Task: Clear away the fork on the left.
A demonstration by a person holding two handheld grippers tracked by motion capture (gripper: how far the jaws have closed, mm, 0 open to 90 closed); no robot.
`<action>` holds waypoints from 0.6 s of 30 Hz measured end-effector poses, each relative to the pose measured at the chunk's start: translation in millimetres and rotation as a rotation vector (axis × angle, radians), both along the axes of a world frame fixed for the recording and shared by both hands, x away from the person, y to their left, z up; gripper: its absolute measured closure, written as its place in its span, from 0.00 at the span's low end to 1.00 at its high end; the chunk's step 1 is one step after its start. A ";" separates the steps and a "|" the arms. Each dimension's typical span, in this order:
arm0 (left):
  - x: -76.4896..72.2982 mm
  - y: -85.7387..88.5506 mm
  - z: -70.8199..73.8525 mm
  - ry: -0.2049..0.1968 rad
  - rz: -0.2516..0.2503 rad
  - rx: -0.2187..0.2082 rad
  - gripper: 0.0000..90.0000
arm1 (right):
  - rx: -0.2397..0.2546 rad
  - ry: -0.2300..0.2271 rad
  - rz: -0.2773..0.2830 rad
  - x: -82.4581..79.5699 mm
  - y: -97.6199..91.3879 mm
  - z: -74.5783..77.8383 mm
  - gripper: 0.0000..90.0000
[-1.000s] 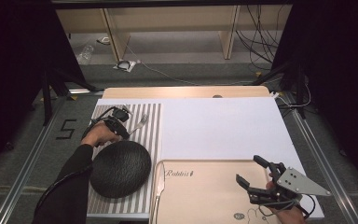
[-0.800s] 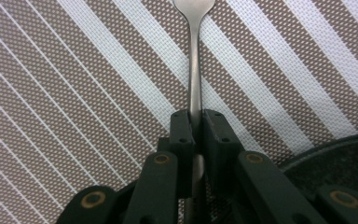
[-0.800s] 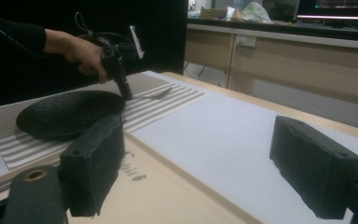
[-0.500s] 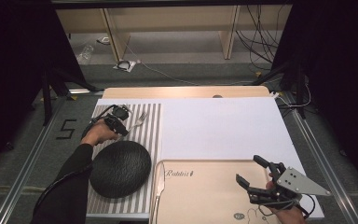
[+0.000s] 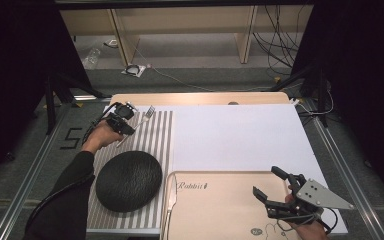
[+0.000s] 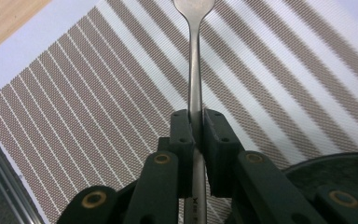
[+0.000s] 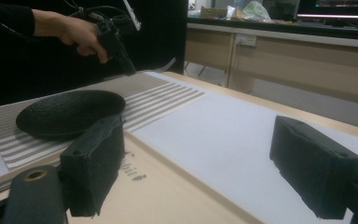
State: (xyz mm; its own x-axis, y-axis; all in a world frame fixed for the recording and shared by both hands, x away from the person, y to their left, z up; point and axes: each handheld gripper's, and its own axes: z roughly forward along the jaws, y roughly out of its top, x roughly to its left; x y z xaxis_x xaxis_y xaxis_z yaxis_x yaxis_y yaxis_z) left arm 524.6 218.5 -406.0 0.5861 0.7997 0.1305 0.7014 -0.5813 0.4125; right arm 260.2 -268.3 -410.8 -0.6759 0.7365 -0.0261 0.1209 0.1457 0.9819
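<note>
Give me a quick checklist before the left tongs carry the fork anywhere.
1. Grip: left tongs shut on the fork handle: ok.
2. Fork straight between the jaws, tines pointing away: ok.
3. Fork clear of the striped mat: looks lifted in the right gripper view, ok.
4. Black plate free of cutlery and sitting flat on the mat: ok.
5. Right tongs open, holding nothing, over the tray, away from the left hand: ok.
6. Knife on the tray's left edge, whether it lies steady: cannot tell.
</note>
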 end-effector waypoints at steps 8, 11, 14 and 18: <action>-14.3 -8.1 19.6 -0.021 0.010 -0.130 0.91 | -0.001 0.003 0.000 -0.8 0.1 0.5 0.21; -21.7 -11.4 21.3 -0.028 0.003 -0.160 0.91 | 0.006 -0.001 -0.003 -0.9 -0.5 0.7 0.21; -28.9 -12.7 21.5 -0.032 -0.002 -0.189 0.91 | 0.006 -0.002 -0.002 -1.4 -0.3 0.8 0.21; -36.9 -12.8 22.1 -0.045 0.004 -0.238 0.91 | 0.004 -0.002 -0.001 -1.3 0.1 0.7 0.21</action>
State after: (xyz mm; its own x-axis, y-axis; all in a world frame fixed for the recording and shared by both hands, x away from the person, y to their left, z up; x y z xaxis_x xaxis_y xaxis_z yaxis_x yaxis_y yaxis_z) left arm 487.8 205.8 -383.9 0.5807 0.8134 -0.0359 0.6813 -0.4613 0.5683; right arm 258.9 -268.2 -410.1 -0.6754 0.7370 -0.0244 0.1193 0.1418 0.9827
